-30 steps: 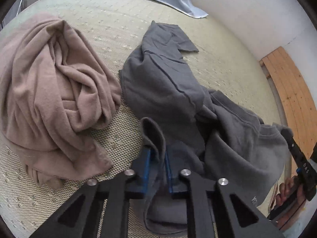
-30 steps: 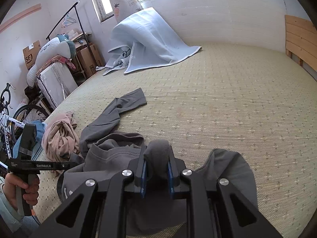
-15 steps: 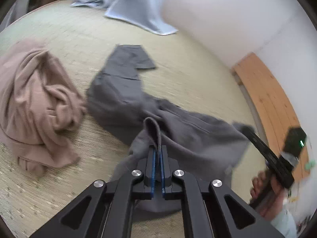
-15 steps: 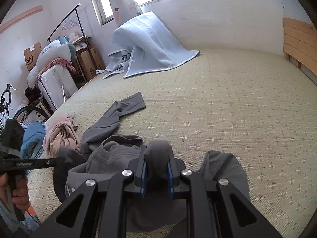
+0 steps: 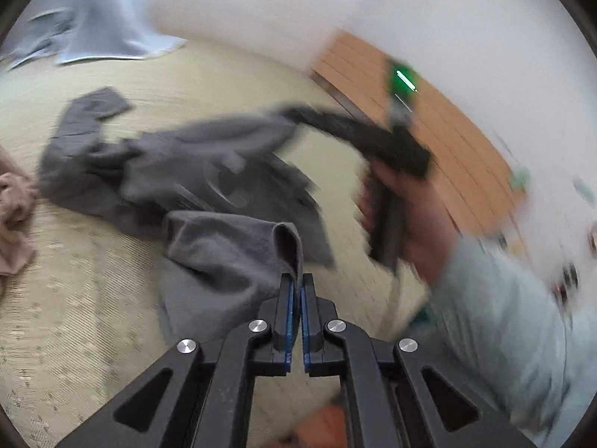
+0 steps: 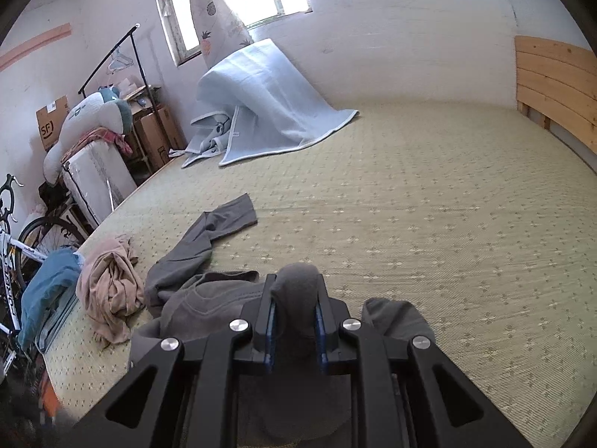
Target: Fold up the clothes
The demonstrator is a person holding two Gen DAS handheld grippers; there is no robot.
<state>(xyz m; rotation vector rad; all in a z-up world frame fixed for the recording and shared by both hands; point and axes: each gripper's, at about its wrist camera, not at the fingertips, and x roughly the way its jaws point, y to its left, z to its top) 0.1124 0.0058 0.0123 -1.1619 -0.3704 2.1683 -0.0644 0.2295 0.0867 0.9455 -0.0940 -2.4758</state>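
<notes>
A grey sweatshirt (image 5: 209, 171) is lying crumpled on a woven straw-coloured mat (image 5: 93, 291) and is being held at two places by two hand-held grippers.

In the left wrist view, a thin fold of the grey fabric is being pinched between the closed blue-padded fingers of the left gripper (image 5: 297, 291), at about 6 o'clock of the frame. The cloth is being lifted into a small peak just above the fingertips, while the rest is spreading toward 10 o'clock, with one sleeve stretched out at the far end. At 3 o'clock, blurred by motion, the right gripper (image 5: 294, 114) is being held by a hand (image 5: 418, 224) in a pale sleeve (image 5: 503, 317), its tip touching the far edge of the sweatshirt. A pink garment (image 5: 15, 220) is lying at the 9 o'clock edge.

In the right wrist view, a thick bunch of the same grey sweatshirt (image 6: 194, 298) is being gripped between the fingers of the right gripper (image 6: 296, 298), which are held apart by the wad of cloth. The pink garment (image 6: 112, 287) is lying at 9 o'clock, just beside the sweatshirt. A pale blue blanket (image 6: 261, 112) is being seen heaped against the far wall at 12 o'clock, and a wooden headboard (image 6: 556, 86) at 2 o'clock.
</notes>
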